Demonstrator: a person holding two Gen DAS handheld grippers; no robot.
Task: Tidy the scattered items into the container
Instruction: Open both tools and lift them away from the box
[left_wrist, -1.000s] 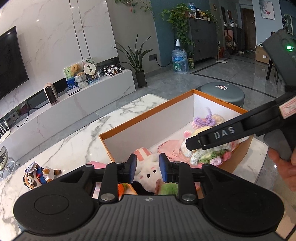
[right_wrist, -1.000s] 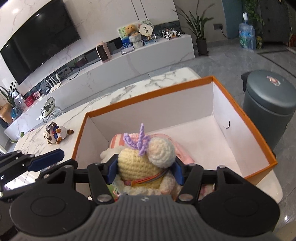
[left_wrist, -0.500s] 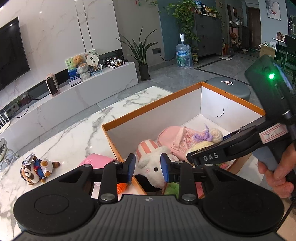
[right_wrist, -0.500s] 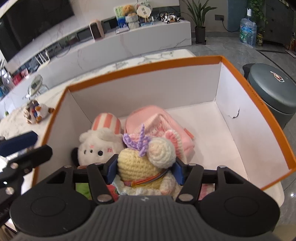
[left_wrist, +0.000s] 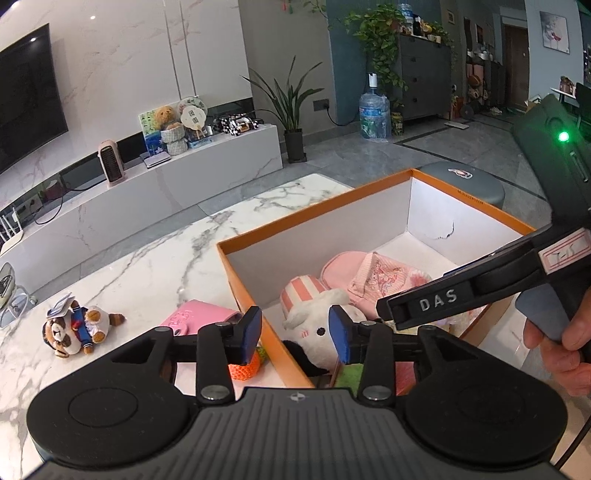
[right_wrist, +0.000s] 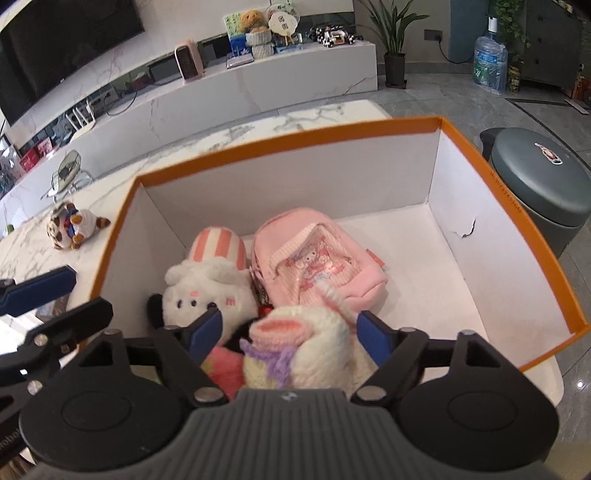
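Crocheted unicorn (right_wrist: 299, 354) now lies in the orange box (right_wrist: 509, 229), just beside the white plush (right_wrist: 207, 291); the right gripper (right_wrist: 290, 334) jaws have just been opening, clear of it. Left gripper (left_wrist: 295, 332) spreads empty too. Next up, probably the bear (left_wrist: 75, 326) left of the box.

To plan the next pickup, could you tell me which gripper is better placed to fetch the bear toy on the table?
Left. The left gripper is open, empty and nearer the bear toy; the right gripper hangs over the box, just opening around the crocheted doll.
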